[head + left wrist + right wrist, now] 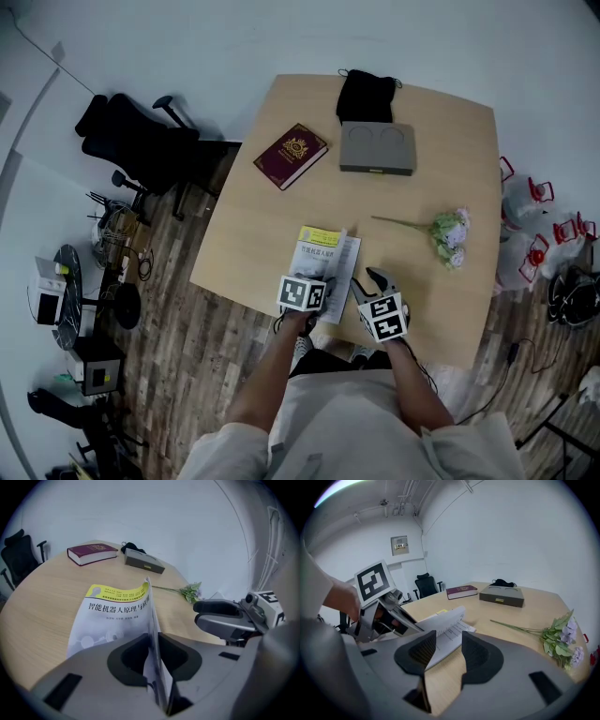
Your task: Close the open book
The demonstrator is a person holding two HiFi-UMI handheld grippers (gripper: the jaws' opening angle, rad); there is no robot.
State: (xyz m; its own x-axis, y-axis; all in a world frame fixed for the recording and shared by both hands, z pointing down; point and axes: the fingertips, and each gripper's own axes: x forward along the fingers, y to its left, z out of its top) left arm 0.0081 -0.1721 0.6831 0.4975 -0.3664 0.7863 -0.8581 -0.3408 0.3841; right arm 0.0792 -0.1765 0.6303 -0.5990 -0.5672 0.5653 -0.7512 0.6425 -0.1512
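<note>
The open book [323,255] lies near the table's front edge, its white cover with a yellow band [112,613] facing up. A sheaf of its pages [151,620] stands on edge, and my left gripper [153,644] is shut on it, pads pressed to both sides. The head view shows this left gripper [309,286] at the book's near edge. My right gripper [445,651] is open just right of the book, with bare table between its jaws and the lifted pages [445,620] beyond its left pad. It also shows as the right gripper [370,284] beside the book.
A maroon book [291,155], a grey box [377,148] and a black pouch [366,94] lie at the table's far side. Artificial flowers [448,234] lie to the right. An office chair [141,141] stands off the table's left.
</note>
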